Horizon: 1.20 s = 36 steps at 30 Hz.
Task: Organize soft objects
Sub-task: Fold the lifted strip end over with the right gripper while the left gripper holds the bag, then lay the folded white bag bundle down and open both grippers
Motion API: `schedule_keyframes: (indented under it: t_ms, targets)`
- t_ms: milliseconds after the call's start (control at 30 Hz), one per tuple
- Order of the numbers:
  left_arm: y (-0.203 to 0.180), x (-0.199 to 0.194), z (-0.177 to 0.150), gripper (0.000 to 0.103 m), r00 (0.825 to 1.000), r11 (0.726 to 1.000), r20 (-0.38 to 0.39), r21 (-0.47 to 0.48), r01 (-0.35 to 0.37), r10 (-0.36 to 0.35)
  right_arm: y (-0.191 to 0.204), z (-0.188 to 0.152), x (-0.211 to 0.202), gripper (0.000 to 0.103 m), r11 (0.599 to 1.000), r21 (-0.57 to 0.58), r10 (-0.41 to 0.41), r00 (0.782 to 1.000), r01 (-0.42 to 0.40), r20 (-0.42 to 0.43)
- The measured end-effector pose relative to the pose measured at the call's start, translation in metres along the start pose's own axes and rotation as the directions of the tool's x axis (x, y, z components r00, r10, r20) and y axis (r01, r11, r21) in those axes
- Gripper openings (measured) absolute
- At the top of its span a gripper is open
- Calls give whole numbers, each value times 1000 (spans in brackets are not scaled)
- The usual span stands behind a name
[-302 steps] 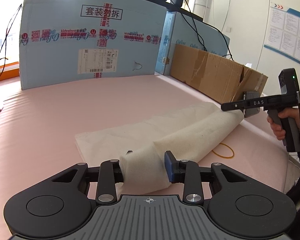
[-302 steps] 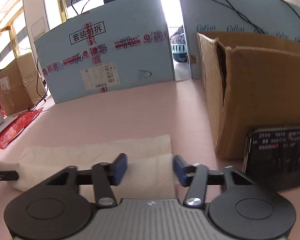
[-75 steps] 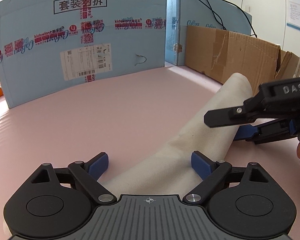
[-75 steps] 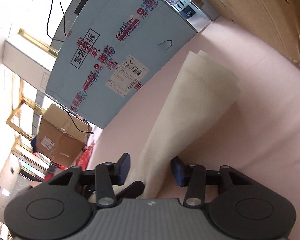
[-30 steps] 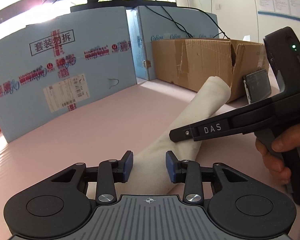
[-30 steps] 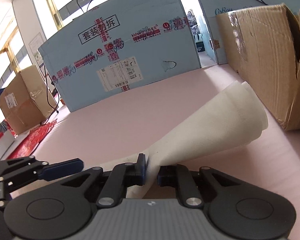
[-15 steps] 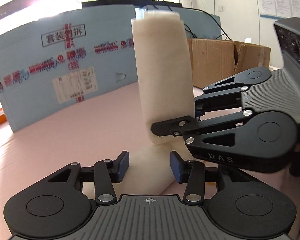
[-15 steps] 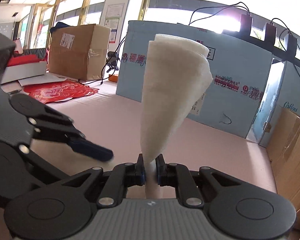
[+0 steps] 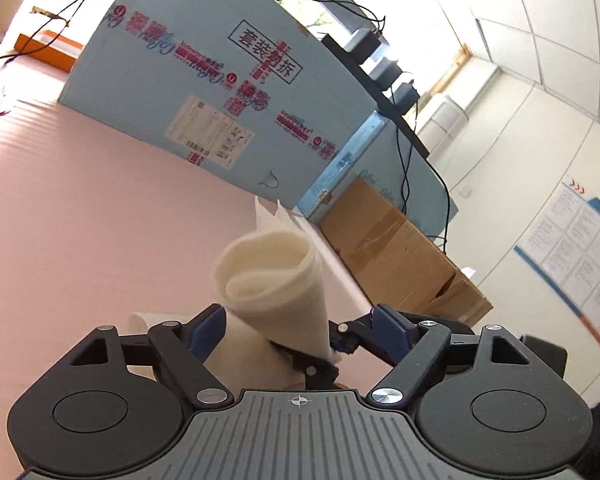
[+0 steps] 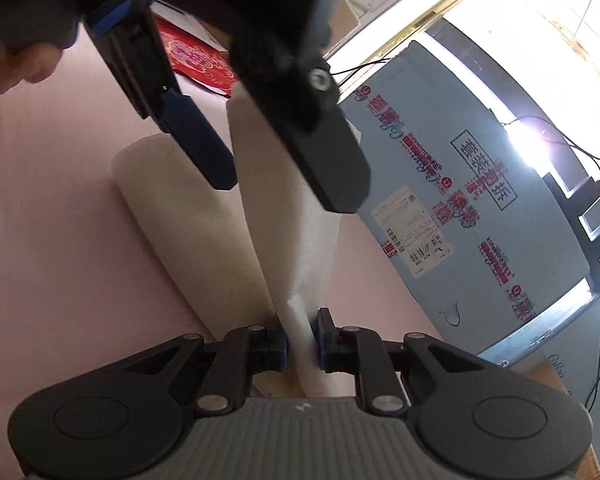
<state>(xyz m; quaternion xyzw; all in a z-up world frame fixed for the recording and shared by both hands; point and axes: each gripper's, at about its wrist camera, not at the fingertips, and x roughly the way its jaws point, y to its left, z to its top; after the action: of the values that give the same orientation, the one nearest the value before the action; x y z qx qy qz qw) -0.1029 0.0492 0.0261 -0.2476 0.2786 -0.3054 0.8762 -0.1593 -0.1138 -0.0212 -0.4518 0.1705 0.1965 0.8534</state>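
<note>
Over the pink mat (image 9: 80,208), the rolled cream cloth (image 9: 276,280) is bent double, one half lifted. Right gripper (image 10: 302,340) pinches it at the fold; left gripper (image 9: 296,330) spread wide around it. Light, floppy, likely unrolls: grip mid-roll. Blue carton (image 9: 204,92) and brown box (image 9: 396,256) behind.

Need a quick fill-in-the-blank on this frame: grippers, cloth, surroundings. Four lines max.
1. The right gripper is shut on the rolled white ____.
2. The left gripper is ____, its blue pads either side of the cloth without pinching it.
3. The surface under the cloth is ____ in colour.
4. Beside the big blue box stands a brown ____ box.

Missing words: cloth; open; pink; cardboard
</note>
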Motion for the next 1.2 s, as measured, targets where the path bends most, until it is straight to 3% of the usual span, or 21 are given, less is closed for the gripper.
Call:
schedule_keyframes:
  t_ms: [33,67,167,200,300,433,500,567,600,633,667,700,800,833,900,1000,1100,1200]
  targets:
    - [1,3,-2,76,999,999,-9,4,-39,39,0,0,-2,19,1000,4,5,1000,-5,4]
    - [1,8,-4,64,996,996,-29,19,-82,82,-3,0,-3,21,1000,23,19,1000,-19,8]
    - [4,9,-8,56,988,986,-49,89,-141,146,-25,-1,-10,30,977,162,136,990,-140,35]
    - [2,9,-10,56,986,980,-50,122,-155,162,-34,-3,-12,33,961,203,180,982,-186,47]
    - [-3,7,-15,56,978,961,-52,204,-187,202,-67,-14,-18,42,863,362,338,935,-353,104]
    - [-3,6,-16,56,975,953,-45,229,-200,215,-105,-36,-7,43,620,607,475,854,-497,214]
    - [-5,5,-16,56,972,943,-45,256,-214,232,-112,-42,1,43,537,664,493,832,-520,253]
    - [-6,7,-17,57,964,928,-57,292,-231,258,-121,-52,6,43,428,704,519,792,-567,322]
    - [-7,7,-17,57,964,926,-60,298,-231,260,-127,-58,8,43,359,716,529,762,-599,373]
    - [-7,7,-17,57,963,924,-62,304,-231,262,-136,-66,10,45,261,723,535,719,-640,443]
    - [-8,7,-17,57,962,922,-66,311,-232,264,-144,-71,13,45,198,729,530,697,-656,483]
    - [-8,8,-17,57,961,919,-68,318,-233,267,-150,-73,18,45,190,744,515,710,-641,480]
    - [-10,9,-16,59,956,905,-70,349,-243,283,-141,-63,27,28,343,772,508,797,-536,328]
    - [-10,7,-16,60,953,897,-66,364,-252,295,-136,-60,30,17,393,768,502,818,-505,281]
    - [-10,5,-16,69,946,879,-59,390,-273,320,-125,-56,30,12,469,742,482,843,-479,240]
    - [-7,1,-18,76,926,852,-59,416,-316,373,-118,-54,25,11,514,719,466,856,-468,224]
    - [-3,-8,-18,77,918,849,-54,405,-339,393,-109,-55,18,11,559,687,450,866,-465,220]
    - [-10,-21,-16,77,902,823,-17,417,-386,431,-105,-55,15,11,575,674,442,869,-463,220]
